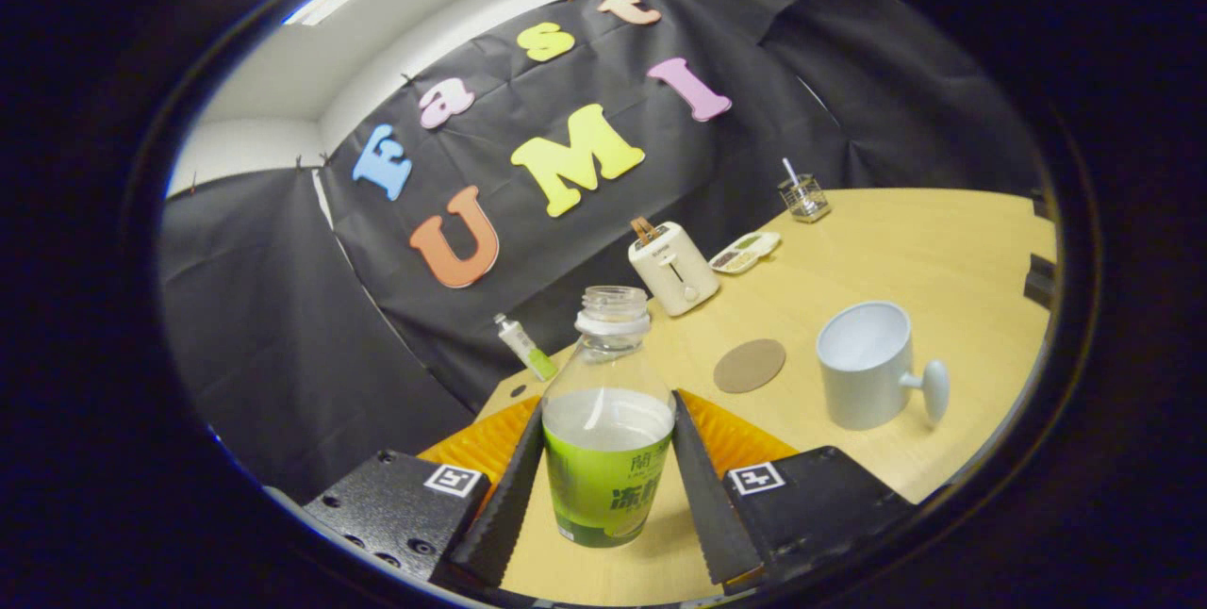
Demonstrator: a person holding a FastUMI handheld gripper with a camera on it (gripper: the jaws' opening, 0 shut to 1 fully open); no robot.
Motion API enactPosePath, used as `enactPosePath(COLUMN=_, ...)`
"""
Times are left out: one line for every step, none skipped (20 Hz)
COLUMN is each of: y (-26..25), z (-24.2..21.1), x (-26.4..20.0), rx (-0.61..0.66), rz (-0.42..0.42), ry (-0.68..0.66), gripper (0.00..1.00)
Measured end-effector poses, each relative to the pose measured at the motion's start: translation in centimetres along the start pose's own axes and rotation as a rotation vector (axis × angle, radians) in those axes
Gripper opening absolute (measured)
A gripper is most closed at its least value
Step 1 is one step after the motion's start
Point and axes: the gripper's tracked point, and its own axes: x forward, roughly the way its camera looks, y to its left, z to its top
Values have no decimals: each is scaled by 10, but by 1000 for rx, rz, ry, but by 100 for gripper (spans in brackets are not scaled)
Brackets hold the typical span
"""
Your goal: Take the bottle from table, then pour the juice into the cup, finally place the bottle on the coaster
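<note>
A: Where's the bottle [608,420]?

B: Upright on the wooden surface [905,241], between the claw [603,468] fingers [514,486] — both ridged pads lie against its green label, so the claw is pinching it. No cap on it.

A: Can the label be read?

B: Not properly — some large characters, curved out of view.

A: And the rest?

B: The brown coaster [750,365] lies beyond the bottle, the white cup [868,364] beside it. Farther back stand a toaster [672,267] and a small glass jar [803,197].
</note>
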Motion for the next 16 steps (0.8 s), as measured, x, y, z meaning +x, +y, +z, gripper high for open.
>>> enactPosePath(y=2, z=3, x=1, rx=27, rz=5, ry=-2, gripper=80)
enactPosePath(y=0, z=2, x=0, rx=44, rz=0, ry=0, gripper=80)
enactPosePath(y=-1, z=4, x=0, rx=53, rz=-6, ry=5, gripper=80)
enactPosePath(y=-1, z=6, x=0, rx=67, rz=-7, ry=4, gripper=80)
enactPosePath(y=0, z=9, x=0, rx=91, rz=-1, ry=2, gripper=80)
enactPosePath(y=2, z=11, x=0, rx=120, rz=6, ry=2, gripper=80)
enactPosePath(y=3, z=12, x=-1, rx=146, rz=20, ry=2, gripper=80)
enactPosePath(y=5, z=10, x=-1, rx=170, rz=31, ry=12, gripper=80)
enactPosePath(y=5, z=10, x=-1, rx=195, rz=39, ry=19, gripper=80)
enactPosePath(y=6, z=12, x=0, rx=221, rz=45, ry=25, gripper=80)
enactPosePath(y=6, z=13, x=3, rx=248, rz=51, ry=34, gripper=80)
enactPosePath(y=6, z=15, x=4, rx=279, rz=62, ry=33, gripper=80)
enactPosePath(y=7, z=20, x=5, rx=312, rz=76, ry=32, gripper=80)
enactPosePath(y=9, z=23, x=4, rx=338, rz=92, ry=29, gripper=80)
enactPosePath(y=10, z=26, x=3, rx=357, rz=103, ry=31, gripper=80)
enactPosePath(y=10, z=27, x=2, rx=377, rz=109, ry=28, gripper=80)
